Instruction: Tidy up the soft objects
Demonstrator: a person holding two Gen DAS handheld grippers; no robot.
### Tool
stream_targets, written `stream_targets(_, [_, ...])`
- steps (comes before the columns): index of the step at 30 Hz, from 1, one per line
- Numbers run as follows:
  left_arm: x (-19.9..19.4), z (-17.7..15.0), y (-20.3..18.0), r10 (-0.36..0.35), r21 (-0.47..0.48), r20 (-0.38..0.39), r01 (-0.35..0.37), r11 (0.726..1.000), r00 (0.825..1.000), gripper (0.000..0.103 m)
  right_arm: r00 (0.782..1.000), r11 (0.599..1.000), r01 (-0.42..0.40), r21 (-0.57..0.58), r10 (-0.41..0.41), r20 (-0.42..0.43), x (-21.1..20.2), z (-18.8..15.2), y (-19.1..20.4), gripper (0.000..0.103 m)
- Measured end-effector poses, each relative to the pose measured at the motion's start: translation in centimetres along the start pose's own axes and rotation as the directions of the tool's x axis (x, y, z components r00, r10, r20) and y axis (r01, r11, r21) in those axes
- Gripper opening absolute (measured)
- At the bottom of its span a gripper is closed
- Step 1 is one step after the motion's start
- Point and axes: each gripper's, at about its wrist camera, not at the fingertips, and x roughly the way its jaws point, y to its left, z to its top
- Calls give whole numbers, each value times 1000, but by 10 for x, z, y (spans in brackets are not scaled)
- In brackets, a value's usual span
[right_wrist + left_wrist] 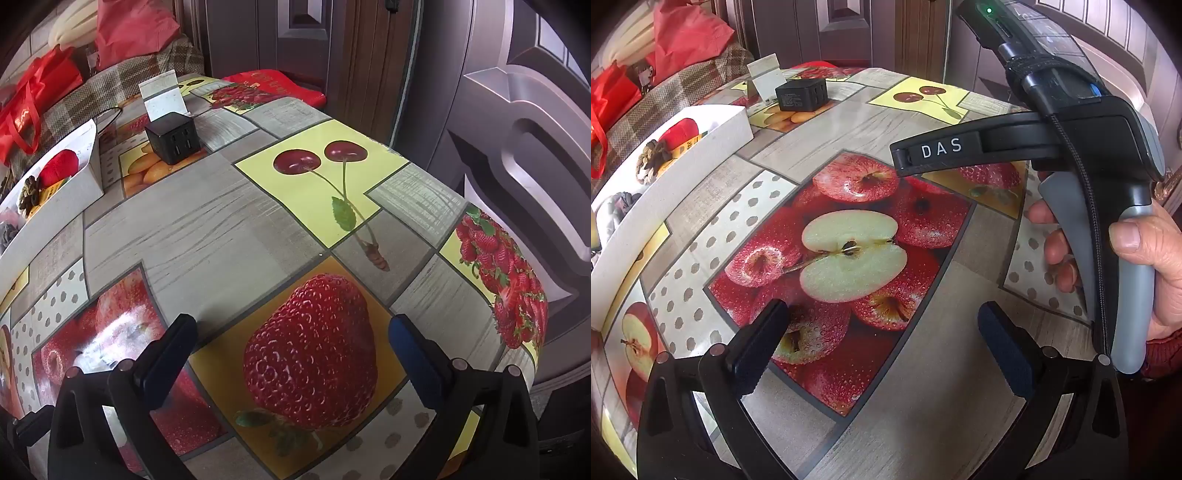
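The fruit-print worktop (236,221) lies bare under both tools, left tool (882,332) and right tool (291,343) released and empty, while the soft toys already sit in the white box (646,206) at ten o'clock, so organizing looks finished or needs another item.

On the bench (229,229), a box (90,173) holding soft toys (59,164) sits far left; a charger cube (173,142) stands right of it, before a card (162,98).

I see a white box (665,177) on my bench, far left. Inside lie a red soft thing (682,132), a knotted rope ball (652,160) and something grey (618,205).
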Motion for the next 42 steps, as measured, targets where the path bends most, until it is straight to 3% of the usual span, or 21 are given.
stream_targets(42, [-4,-1,0,-1,0,2,1,1000,1000,102,1000,999,-24,-23,24,-1,1,0,6,103])
